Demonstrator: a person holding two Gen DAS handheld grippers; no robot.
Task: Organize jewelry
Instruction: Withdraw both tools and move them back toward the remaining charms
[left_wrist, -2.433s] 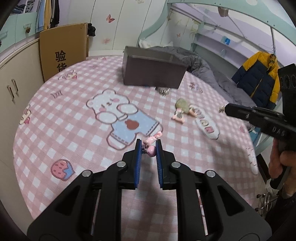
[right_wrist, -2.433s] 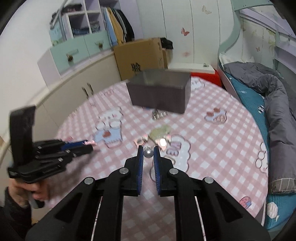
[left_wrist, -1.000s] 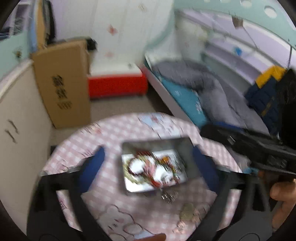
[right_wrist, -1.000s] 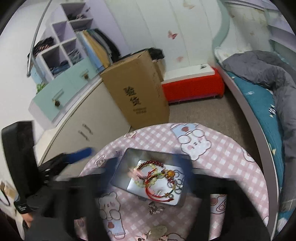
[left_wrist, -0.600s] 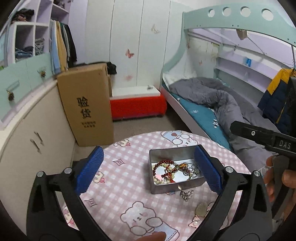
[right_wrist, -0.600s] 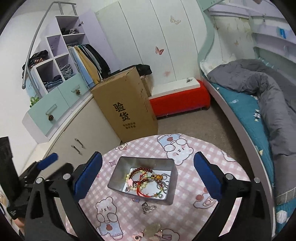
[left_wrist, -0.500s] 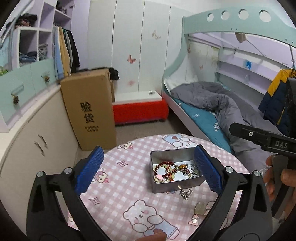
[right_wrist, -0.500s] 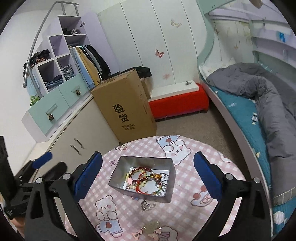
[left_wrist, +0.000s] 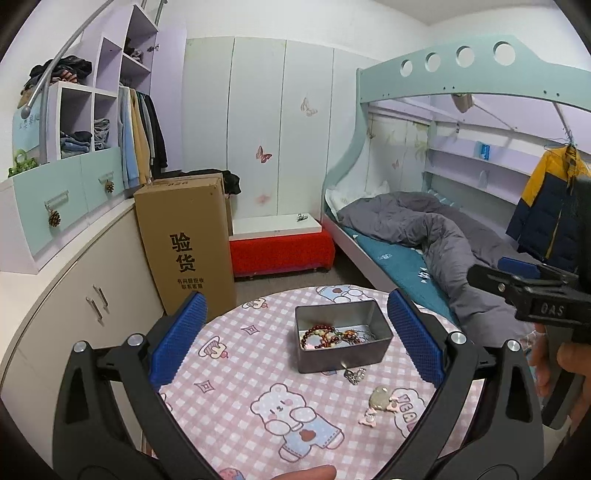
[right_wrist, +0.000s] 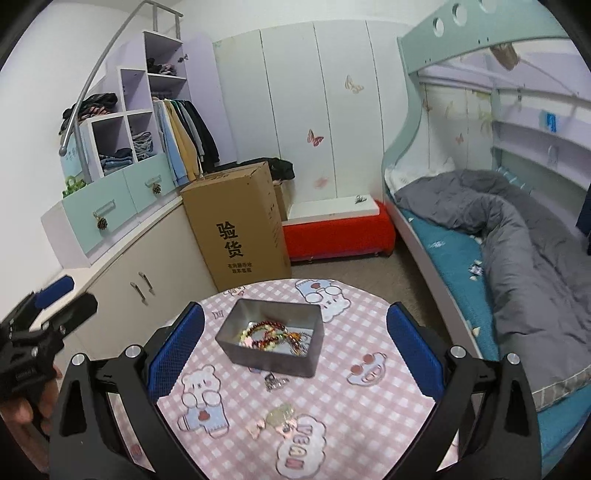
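A grey metal tin stands on the round pink checked table and holds beaded bracelets. In front of it lie a small silver piece and a pale green and pink charm. My left gripper is wide open and empty, held high above the table. My right gripper is also wide open and empty, high above the table.
A tall cardboard box and a red bench stand behind the table. A cabinet is at the left, a bunk bed with a grey quilt at the right.
Both grippers were shut on small jewelry pieces near the table. They rose over the tin, opened wide and are now empty. In the last half second they lifted slightly higher.
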